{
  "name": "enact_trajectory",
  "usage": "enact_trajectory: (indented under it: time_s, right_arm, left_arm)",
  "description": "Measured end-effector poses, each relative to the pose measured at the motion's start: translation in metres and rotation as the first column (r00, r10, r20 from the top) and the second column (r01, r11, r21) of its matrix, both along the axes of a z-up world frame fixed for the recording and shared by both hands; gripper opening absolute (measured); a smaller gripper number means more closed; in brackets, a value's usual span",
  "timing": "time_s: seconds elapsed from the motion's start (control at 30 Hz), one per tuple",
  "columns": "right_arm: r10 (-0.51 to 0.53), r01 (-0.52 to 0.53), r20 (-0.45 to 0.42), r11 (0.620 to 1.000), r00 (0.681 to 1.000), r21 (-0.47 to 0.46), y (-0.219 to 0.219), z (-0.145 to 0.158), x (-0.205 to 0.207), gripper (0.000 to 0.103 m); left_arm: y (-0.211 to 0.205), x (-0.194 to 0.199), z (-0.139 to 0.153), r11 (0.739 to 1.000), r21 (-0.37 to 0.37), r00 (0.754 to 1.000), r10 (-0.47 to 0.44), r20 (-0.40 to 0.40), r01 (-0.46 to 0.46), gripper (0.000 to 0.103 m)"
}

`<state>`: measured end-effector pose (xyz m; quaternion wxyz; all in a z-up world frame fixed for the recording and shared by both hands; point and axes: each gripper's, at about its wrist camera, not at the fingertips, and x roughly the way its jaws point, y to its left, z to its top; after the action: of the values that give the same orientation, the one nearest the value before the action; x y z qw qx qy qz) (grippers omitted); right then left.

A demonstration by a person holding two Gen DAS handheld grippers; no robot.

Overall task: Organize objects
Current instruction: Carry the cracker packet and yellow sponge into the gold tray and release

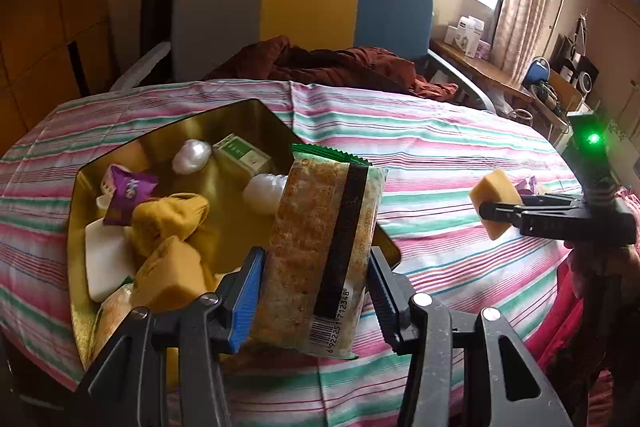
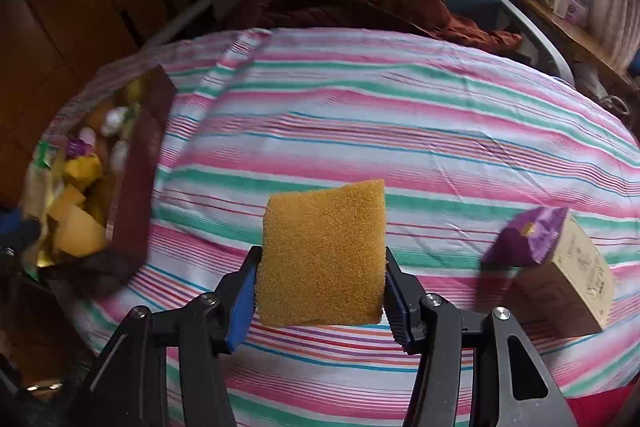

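Glossy crinkled plastic snack packet [image 1: 320, 251], porous matt foam sponge [image 2: 322, 253], shiny gold metal tray [image 1: 224, 131], soft striped cloth on the worktop [image 2: 400, 115], pearly smooth, possibly plastic, ball [image 1: 191, 155], matt card box [image 2: 576, 279].

Tray [image 1: 92, 163] left on tablecloth [image 1: 440, 155]

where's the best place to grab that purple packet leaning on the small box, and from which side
Take the purple packet by its raised upper end, coming from above. It tilts against the small box, so that end stands clear of the striped cloth. Both jaws look occupied, though.
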<state>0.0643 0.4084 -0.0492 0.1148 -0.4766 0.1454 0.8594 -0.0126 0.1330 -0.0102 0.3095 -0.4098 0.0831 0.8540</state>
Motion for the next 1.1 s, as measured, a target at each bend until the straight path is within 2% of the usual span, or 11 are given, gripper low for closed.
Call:
enact_trajectory:
  time_s: [0.27,0.5,0.63,0.77,1.0,1.1]
  right_arm:
    - [0.132,-0.134,-0.096,0.991,0.987,-0.015,-0.071,0.024,-0.034,0.056]
    - [0.232,-0.234,-0.109,0.972,0.967,-0.010,-0.121,0.033,-0.062,0.056]
    - [0.282,-0.285,-0.118,0.959,0.952,-0.008,-0.145,0.034,-0.073,0.056]
    - [0.310,-0.314,-0.120,0.949,0.943,-0.012,-0.160,0.033,-0.082,0.056]
    - [0.319,-0.323,-0.116,0.946,0.941,-0.013,-0.172,0.030,-0.098,0.057]
    - [0.330,-0.330,-0.112,0.944,0.937,0.013,-0.177,0.029,-0.110,0.057]
  left_arm:
    - [-0.031,-0.004,0.000,0.998,0.040,0.998,0.057,0.018,-0.057,0.051]
    - [-0.070,-0.016,0.003,0.984,0.106,0.989,0.139,0.055,-0.145,0.051]
    - [-0.103,-0.030,0.009,0.965,0.151,0.975,0.204,0.082,-0.215,0.051]
    - [-0.141,-0.048,0.014,0.931,0.186,0.948,0.301,0.106,-0.316,0.051]
    - [-0.175,-0.066,0.017,0.891,0.212,0.916,0.384,0.117,-0.401,0.051]
    - [-0.182,-0.074,0.014,0.874,0.238,0.905,0.393,0.162,-0.423,0.051]
